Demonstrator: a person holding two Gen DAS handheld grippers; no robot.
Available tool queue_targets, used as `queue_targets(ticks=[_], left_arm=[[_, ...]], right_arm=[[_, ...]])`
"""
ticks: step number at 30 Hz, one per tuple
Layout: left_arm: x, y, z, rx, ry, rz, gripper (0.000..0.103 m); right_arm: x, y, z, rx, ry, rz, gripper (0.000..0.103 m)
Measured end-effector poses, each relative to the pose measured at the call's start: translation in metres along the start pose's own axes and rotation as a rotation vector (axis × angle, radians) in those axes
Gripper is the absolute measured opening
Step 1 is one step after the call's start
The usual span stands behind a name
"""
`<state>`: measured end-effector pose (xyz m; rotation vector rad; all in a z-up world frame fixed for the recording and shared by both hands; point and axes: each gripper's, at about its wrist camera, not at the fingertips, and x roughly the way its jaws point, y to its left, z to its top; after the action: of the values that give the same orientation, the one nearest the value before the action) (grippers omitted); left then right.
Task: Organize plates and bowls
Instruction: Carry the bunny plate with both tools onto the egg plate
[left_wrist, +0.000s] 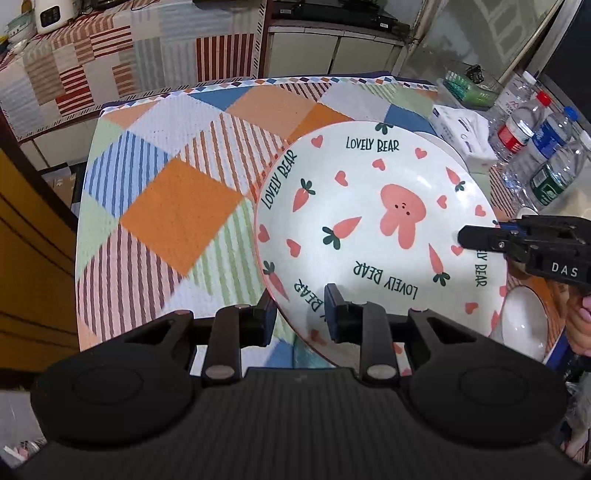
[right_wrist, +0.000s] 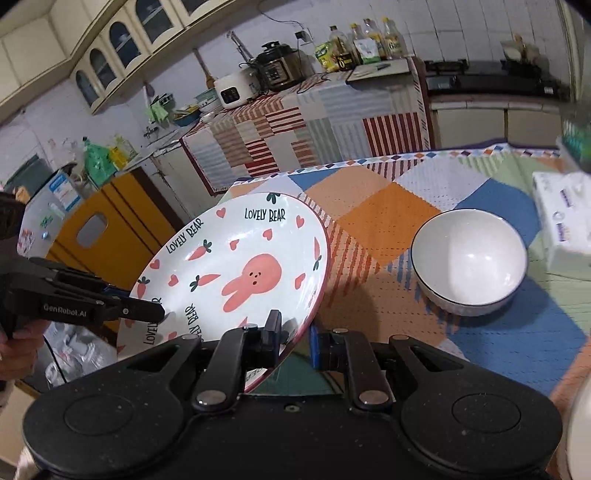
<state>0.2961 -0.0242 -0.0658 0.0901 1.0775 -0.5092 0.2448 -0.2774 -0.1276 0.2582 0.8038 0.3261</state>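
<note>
Plate (left_wrist: 380, 225): white, printed with a pink rabbit, carrots, hearts and "LOVELY BEAR"; held tilted in the air above the patchwork tablecloth (left_wrist: 177, 206), carried by both grippers at once.
Left gripper (left_wrist: 301, 317): set astride the plate's near rim, one finger above and one below; it appears clamped on the rim (contact of the lower finger is hidden by the plate).
Right gripper (right_wrist: 293, 341): set astride the rim on the opposite side in the same manner, judged clamped on the plate.
Key relation: the plate spans the gap between the two grippers, each rim grip facing the other across the plate's face; neither hand is nearer, so the load is shared.
White bowl (right_wrist: 469, 258): standing upright on the tablecloth, well apart from the plate, forward and to the right of the right gripper.
Second white bowl (left_wrist: 524, 321): seen partly, below the plate's right edge in the left wrist view.
Next move (a judgement): both grippers would need to travel together, or the tilt will worsen.
</note>
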Motion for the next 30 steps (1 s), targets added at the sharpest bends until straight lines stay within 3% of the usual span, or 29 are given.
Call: queue_targets(ticks=[7, 17, 30], left_arm=[[-0.009, -0.016, -0.03, 0.0, 0.046, -0.007, 0.025], [0.018, -0.017, -0.067, -0.056, 0.174, -0.011, 0.025], [0.032, -0.017, -0.069, -0.05, 0.23, 0.019, 0.026]], right_arm=[[-0.025, 0.002, -0.023, -0.022, 0.035, 0.012, 0.02], [-0.017, -0.003, -0.07, 0.032, 0.13, 0.025, 0.02], [-0.011, -0.001, -0.088, 0.058, 0.181, 0.028, 0.02]])
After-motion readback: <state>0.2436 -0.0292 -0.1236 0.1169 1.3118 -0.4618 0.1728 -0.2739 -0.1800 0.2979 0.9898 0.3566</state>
